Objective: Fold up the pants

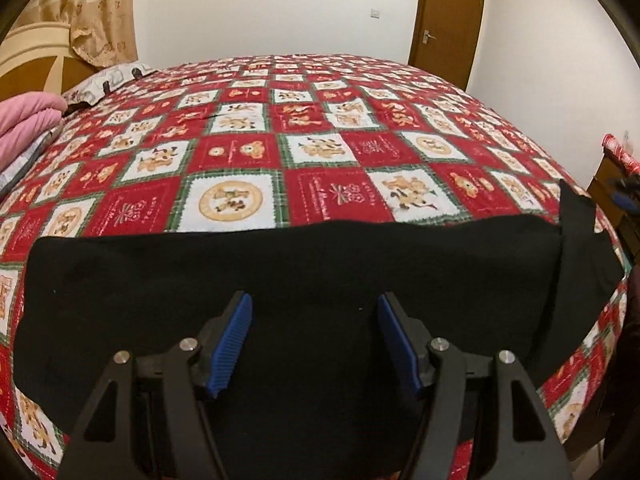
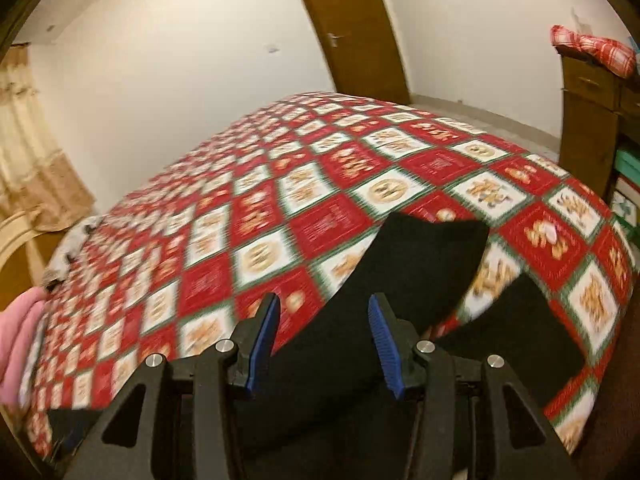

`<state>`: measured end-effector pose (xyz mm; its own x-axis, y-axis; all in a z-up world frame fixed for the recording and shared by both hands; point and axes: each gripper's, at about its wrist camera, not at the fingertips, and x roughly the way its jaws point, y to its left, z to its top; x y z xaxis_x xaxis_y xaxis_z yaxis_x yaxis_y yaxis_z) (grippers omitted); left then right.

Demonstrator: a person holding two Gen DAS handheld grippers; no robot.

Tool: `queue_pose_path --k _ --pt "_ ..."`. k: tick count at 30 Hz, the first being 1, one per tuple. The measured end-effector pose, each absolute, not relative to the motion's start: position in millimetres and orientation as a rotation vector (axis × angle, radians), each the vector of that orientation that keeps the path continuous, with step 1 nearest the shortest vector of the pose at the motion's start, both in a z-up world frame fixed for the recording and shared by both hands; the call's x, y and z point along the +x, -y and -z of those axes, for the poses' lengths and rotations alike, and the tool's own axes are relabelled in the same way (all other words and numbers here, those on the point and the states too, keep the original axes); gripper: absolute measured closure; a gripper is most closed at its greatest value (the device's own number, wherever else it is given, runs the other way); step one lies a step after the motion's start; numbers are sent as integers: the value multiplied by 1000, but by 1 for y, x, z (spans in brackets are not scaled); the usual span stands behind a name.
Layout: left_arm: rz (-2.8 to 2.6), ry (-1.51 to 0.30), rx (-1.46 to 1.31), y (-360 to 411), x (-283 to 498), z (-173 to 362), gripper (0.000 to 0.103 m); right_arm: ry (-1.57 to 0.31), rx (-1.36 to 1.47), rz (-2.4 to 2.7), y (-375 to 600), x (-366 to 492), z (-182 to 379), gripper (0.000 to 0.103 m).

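Observation:
The black pants (image 1: 280, 280) lie as a wide flat band across the near edge of the bed. At their right end a flap (image 1: 576, 212) sticks up. My left gripper (image 1: 315, 302) hovers over the middle of the pants, open, its blue pads (image 1: 234, 344) wide apart with nothing gripped. The right wrist view is blurred by motion. There the pants (image 2: 428, 256) spread from the near edge towards the right, a second dark part (image 2: 520, 320) lying beside them. My right gripper (image 2: 324, 306) is open above the cloth, with nothing between its blue pads (image 2: 384, 340).
A red, white and green patchwork cover (image 1: 304, 148) spans the bed. Pink folded bedding (image 1: 28, 120) and a pillow (image 1: 104, 82) lie at the far left. A wooden cabinet (image 2: 588, 120) with red checked cloth on top stands right of the bed. A brown door (image 1: 444, 20) is behind.

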<state>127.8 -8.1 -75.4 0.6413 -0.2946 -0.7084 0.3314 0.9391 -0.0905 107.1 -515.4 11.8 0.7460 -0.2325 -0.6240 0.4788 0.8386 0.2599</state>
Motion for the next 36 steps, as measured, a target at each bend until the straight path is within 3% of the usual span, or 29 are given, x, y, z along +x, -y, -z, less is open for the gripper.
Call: queue_pose_path --k 7,16,19,21,23,36 --pt "329 -776 113 16 125 81 32 -722 369 545 538 185 9 55" --pt "314 -779 117 18 126 83 29 -884 359 674 557 223 52 56" --pt "310 -779 122 19 126 83 28 -896 338 684 559 223 52 71" --pt "307 -780 124 19 126 83 28 -901 367 641 564 220 50 97" --pt "308 -781 124 19 126 83 28 -902 407 603 568 215 47 98" --pt "306 -785 125 19 127 83 27 -519 733 348 546 52 -3 99"
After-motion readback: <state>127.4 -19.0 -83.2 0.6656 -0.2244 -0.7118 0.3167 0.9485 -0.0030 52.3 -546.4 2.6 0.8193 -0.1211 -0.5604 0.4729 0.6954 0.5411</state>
